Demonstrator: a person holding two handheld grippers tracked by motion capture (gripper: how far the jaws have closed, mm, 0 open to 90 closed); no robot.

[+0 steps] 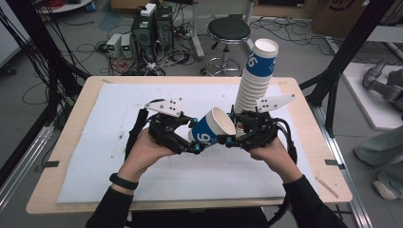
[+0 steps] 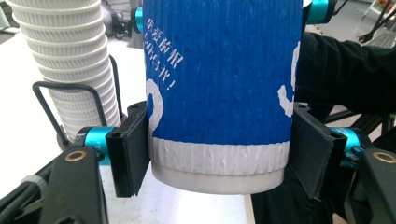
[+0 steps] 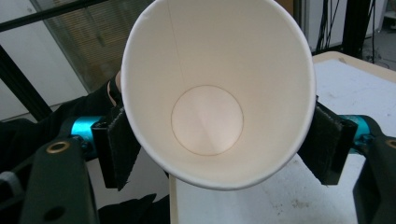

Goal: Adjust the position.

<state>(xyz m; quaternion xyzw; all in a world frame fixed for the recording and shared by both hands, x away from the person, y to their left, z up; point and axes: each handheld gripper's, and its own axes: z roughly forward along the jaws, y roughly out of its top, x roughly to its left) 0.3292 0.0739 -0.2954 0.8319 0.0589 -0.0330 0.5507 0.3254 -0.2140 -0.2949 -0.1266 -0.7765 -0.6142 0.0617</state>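
Observation:
A blue-and-white paper cup (image 1: pixel 211 128) hangs tilted over the middle of the table, its mouth turned up and to the right. My left gripper (image 1: pixel 196 142) is shut on its lower wall; in the left gripper view both pads press the cup (image 2: pixel 219 84) near its white base, at the left gripper (image 2: pixel 219 158). My right gripper (image 1: pixel 233 137) meets it from the other side. The right gripper view looks straight into the empty cup (image 3: pixel 210 93), where the right gripper (image 3: pixel 219 144) has a pad against each side. A tall stack of cups (image 1: pixel 254 85) (image 2: pixel 70 60) stands just behind.
A white mat (image 1: pixel 114 118) covers most of the wooden table (image 1: pixel 71 123). Beyond the far edge are a black stool (image 1: pixel 229 31), computer boxes (image 1: pixel 152 28) and cables on the floor. Black frame posts (image 1: pixel 342 61) stand at the right.

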